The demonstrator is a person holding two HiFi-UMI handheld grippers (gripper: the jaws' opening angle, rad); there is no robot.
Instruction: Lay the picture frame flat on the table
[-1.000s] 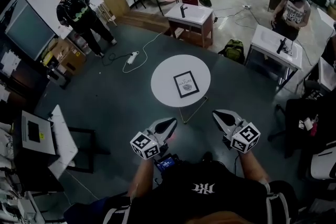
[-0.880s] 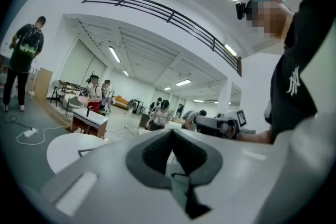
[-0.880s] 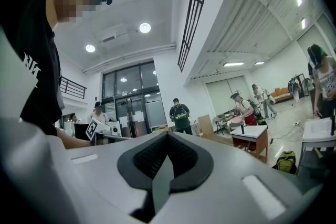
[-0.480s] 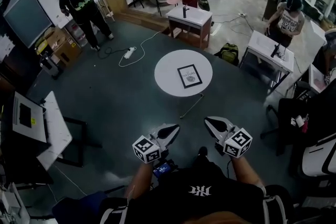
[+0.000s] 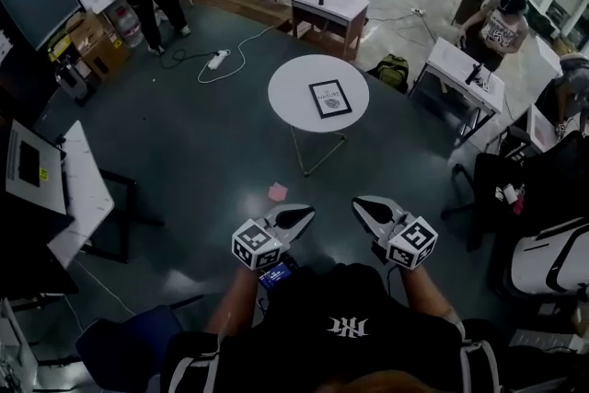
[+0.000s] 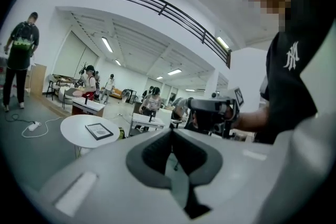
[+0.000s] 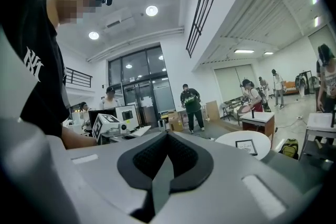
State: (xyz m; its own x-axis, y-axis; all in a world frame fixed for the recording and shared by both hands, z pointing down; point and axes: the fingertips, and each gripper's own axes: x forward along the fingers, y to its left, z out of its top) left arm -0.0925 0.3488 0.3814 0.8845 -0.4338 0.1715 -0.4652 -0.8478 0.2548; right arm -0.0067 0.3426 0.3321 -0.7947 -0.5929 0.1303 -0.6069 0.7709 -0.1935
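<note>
Both tools were empty. The left gripper (image 5: 302,215) and right gripper (image 5: 365,205) each had their jaws pressed together with nothing between them, held low in front of the person and well apart from the round table (image 5: 293,97). The picture frame (image 5: 329,98) sat near the middle of the tabletop and looked like it was lying flat already, though it was too small from there to be sure. Job looked basically done to me, so hands off was the smart play. If it rocked, nudge the rim, not the glass.
</note>
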